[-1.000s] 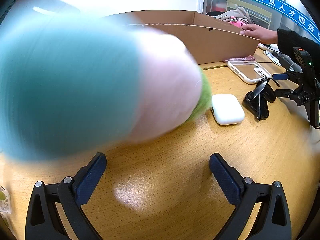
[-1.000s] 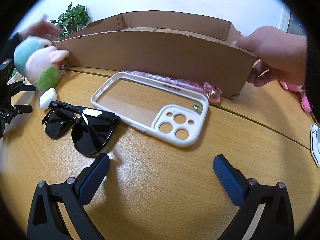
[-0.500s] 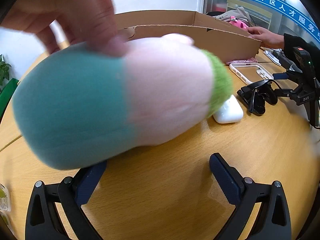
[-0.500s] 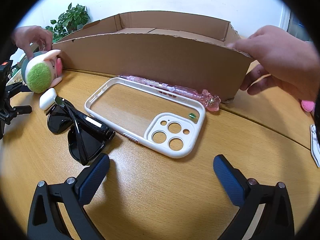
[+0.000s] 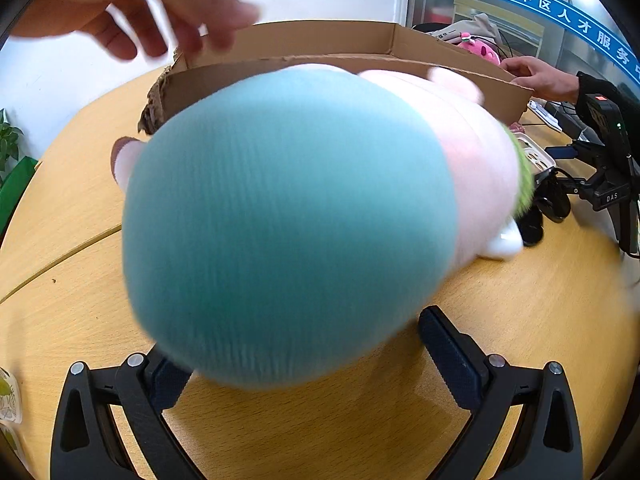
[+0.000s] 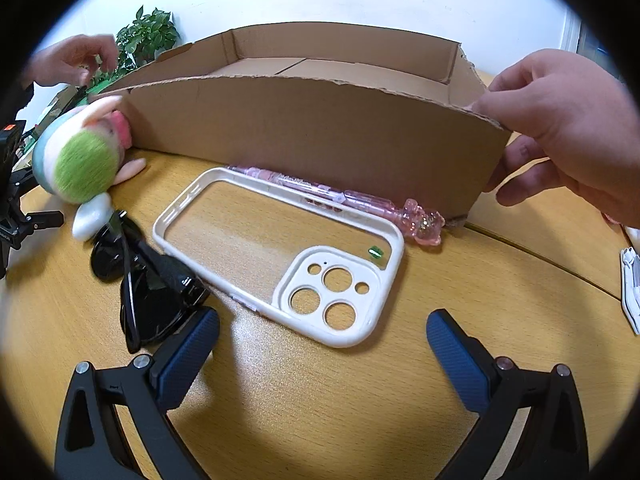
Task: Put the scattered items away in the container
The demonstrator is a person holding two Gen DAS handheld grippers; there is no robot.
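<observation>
**Office setting**

An office is suggested by a round wooden meeting table [image 6: 320,380], a blue wall banner with Chinese characters [image 5: 568,12], a potted plant [image 6: 148,38] and glazed partitions behind the table.

Left claw [image 5: 308,360] and right claw [image 6: 322,344]: fingers spread wide, nothing clamped between the pads, each held low over the surface, pointing forward.

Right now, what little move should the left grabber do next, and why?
Probably close the left gripper gently on the plush toy. Its jaws are open with the toy's teal end right between them, and the toy lies on the table outside the cardboard box.
</observation>
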